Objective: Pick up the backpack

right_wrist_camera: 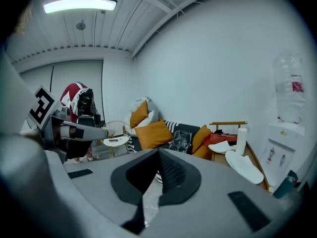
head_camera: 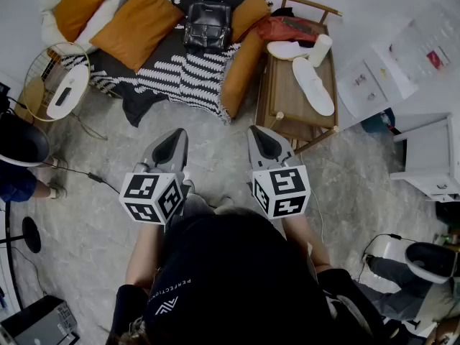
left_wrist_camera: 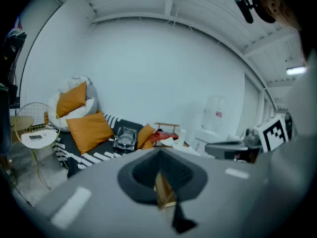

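Presently, the left tongs (head_camera: 175, 142) and right tongs (head_camera: 264, 141) are held closed and empty, well apart from the black backpack (head_camera: 207, 24) propped on the sofa (head_camera: 180, 77).

On the person's black shirt (head_camera: 237, 279), at 6 o'clock in the head view, small white print (head_camera: 175, 291) reads "PERFECTION".

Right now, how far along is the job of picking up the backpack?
Nothing is done yet: the black backpack rests on the sofa, untouched. In hand: the left gripper and right gripper are over the floor, short of it, jaws shut and empty. Remaining: approach, open the jaws, grip and lift.
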The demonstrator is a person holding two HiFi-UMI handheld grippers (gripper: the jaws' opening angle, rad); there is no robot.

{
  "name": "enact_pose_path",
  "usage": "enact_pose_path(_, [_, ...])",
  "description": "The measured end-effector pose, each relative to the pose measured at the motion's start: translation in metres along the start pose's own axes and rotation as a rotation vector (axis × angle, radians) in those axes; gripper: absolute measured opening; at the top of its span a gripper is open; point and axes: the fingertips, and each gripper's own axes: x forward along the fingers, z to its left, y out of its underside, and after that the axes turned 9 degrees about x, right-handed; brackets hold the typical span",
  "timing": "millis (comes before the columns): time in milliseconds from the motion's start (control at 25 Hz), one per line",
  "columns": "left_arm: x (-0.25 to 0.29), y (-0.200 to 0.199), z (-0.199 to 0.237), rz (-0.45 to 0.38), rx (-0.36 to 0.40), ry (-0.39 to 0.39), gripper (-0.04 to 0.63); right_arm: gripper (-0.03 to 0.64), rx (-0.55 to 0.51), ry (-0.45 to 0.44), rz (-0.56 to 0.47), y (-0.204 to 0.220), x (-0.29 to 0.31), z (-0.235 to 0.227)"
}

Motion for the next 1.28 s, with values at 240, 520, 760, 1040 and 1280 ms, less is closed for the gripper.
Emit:
enact_pose_path(240, [0.005, 0.005, -0.014, 0.023, -0.001, 0.034, 0.009, -0.005, 0.007, 0.002, 0.011, 0.006, -0.002, -0.004])
enact_pose_path(520, [0.004, 0.002, -0.008, 0.009, 0.005, 0.036, 0.009, -0.005, 0.072, -0.024, 0.013, 0.006, 0.007, -0.004])
enact_pose_path(760, [0.012, 0.006, 0.012, 0.017, -0.006, 0.006, 0.009, -0.005, 0.085, -0.020, 0.052, 0.013, 0.026, -0.006])
enact_pose_path(1040, [0.044, 0.004, 0.042, 0.023, -0.040, 0.041, 0.008, -0.005, 0.084, -0.005, 0.089, 0.008, 0.060, -0.008])
enact_pose_path(1280, [0.075, -0.006, 0.074, 0.047, -0.031, 0.076, 0.009, -0.003, 0.091, 0.033, 0.115, -0.005, 0.101, -0.014])
